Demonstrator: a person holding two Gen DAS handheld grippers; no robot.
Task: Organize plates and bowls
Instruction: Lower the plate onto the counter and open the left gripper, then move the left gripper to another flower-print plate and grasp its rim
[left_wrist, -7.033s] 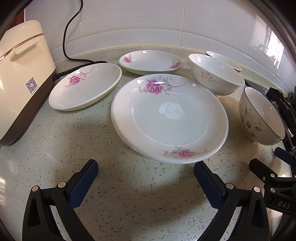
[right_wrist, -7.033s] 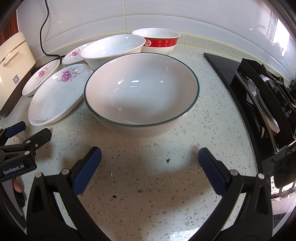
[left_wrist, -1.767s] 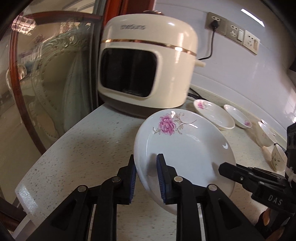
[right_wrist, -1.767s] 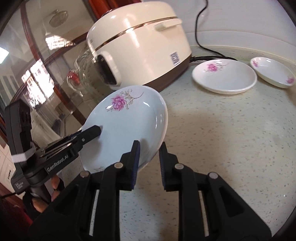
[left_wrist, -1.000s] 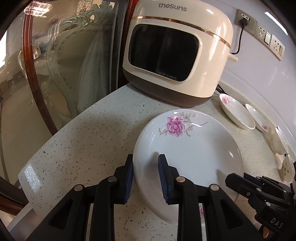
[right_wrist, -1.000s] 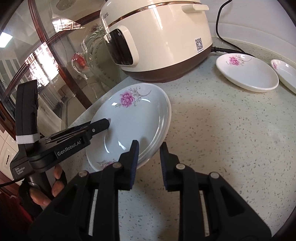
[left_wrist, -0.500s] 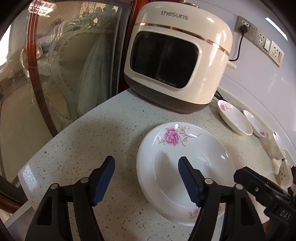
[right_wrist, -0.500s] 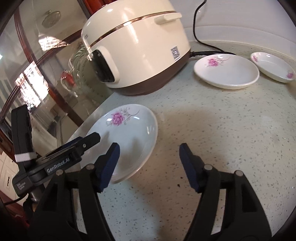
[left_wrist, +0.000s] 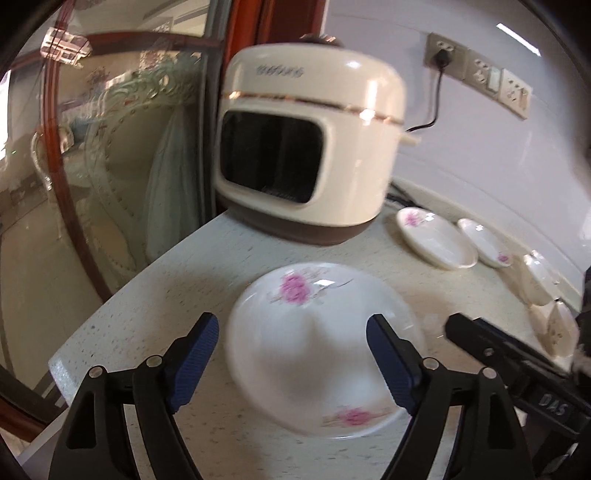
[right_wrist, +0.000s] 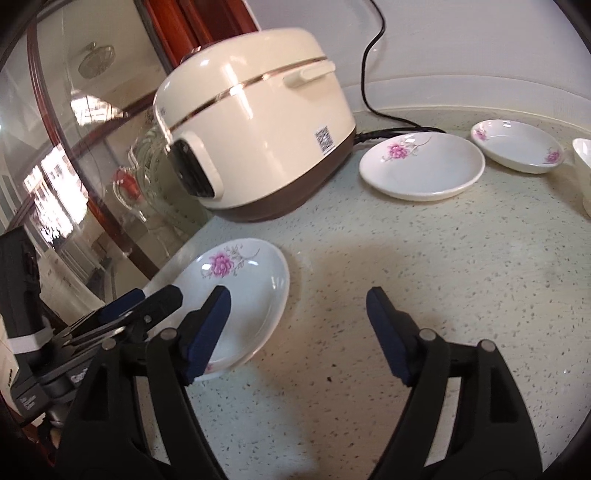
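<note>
The large white porcelain plate with pink peonies (left_wrist: 325, 354) lies flat on the pale speckled stone bench (right_wrist: 424, 295), near its rounded corner and in front of the cream rice cooker with a brown base (right_wrist: 258, 140). We read the step in hand as the release. The left gripper (left_wrist: 295, 354) has its jaws opening, and they straddle the plate's near rim without pressing it; the right gripper (right_wrist: 295, 332) also has its jaws opening, with only bare bench between them and the plate just beside its left jaw. To finish well, we judge that both grippers should lift clear before swinging sideways, so no blue pad (left_wrist: 195, 354) drags the rim toward the bench edge. The plate is empty. Beyond the cooker, the medium white flowered dish (right_wrist: 421, 166) and the smaller white flowered dish (right_wrist: 517, 151) sit side by side on the bench, both empty. A white bowl (right_wrist: 583, 173) shows at the right margin; we cannot see inside it.
</note>
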